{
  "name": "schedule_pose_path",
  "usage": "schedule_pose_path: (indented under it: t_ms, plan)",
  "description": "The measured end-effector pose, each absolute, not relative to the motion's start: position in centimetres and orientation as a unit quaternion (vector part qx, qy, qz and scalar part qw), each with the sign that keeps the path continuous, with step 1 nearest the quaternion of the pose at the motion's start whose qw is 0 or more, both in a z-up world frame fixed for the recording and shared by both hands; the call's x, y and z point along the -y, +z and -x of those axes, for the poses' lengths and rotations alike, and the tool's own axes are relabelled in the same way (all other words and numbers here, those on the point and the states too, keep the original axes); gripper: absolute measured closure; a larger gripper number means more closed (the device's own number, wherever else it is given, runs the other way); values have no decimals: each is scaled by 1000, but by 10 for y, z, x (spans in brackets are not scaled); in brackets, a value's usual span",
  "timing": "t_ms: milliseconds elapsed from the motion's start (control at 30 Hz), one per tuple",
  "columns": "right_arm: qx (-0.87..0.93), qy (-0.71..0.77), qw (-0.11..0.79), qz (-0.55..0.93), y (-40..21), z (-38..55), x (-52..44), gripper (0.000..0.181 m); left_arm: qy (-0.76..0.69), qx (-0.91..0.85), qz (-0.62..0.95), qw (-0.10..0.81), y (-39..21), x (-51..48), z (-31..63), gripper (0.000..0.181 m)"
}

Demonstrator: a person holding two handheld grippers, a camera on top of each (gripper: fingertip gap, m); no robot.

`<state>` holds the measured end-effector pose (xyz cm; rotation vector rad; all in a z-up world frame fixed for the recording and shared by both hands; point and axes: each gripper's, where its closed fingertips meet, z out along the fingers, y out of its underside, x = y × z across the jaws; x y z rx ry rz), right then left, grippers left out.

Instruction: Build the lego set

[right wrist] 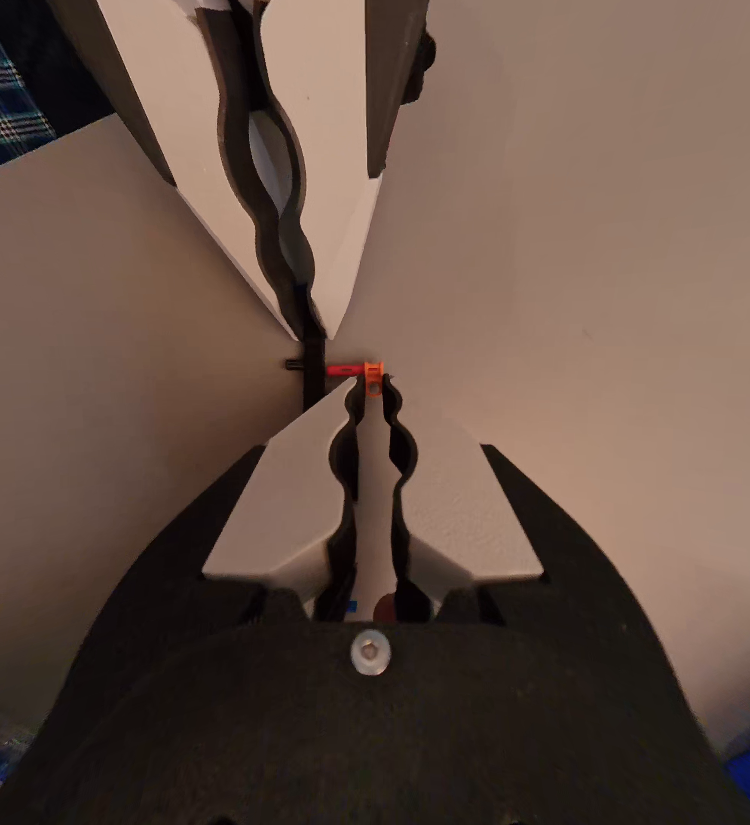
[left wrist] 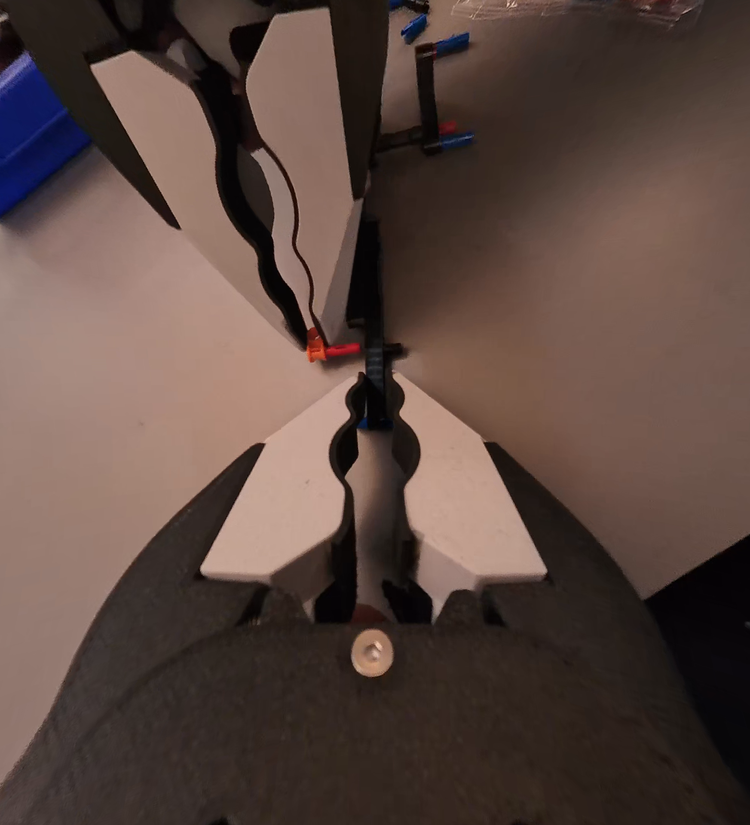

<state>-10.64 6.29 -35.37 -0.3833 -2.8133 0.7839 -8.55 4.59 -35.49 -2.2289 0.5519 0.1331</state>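
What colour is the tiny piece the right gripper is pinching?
Orange connector, with a red pin sticking out; clearest in the right wrist view.

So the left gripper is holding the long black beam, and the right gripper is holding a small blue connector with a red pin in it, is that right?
One detail is off: the small connector in the right gripper is orange, not blue, as the right wrist view shows. The left gripper does hold the long black beam, and the red pin is in the connector.

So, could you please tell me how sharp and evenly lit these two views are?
Left wrist view: the black beam is soft, the blue bin blurred, and the table has warm, dim shading. Right wrist view: the orange connector is fairly crisp; the edges bow.
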Motion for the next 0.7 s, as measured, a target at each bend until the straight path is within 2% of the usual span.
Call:
schedule_pose_path:
  t_ms: [33,333,700]
  plan:
    - [951,263,98,128,-354,105,-63,177,69,-226,881,409,-355,-46,86,175]
    - [943,281,123,127,-344,104,-64,177,183,-271,847,420,-351,-52,84,175]
    - [953,254,134,95,-349,104,-65,177,194,-269,844,422,-351,-54,84,175]
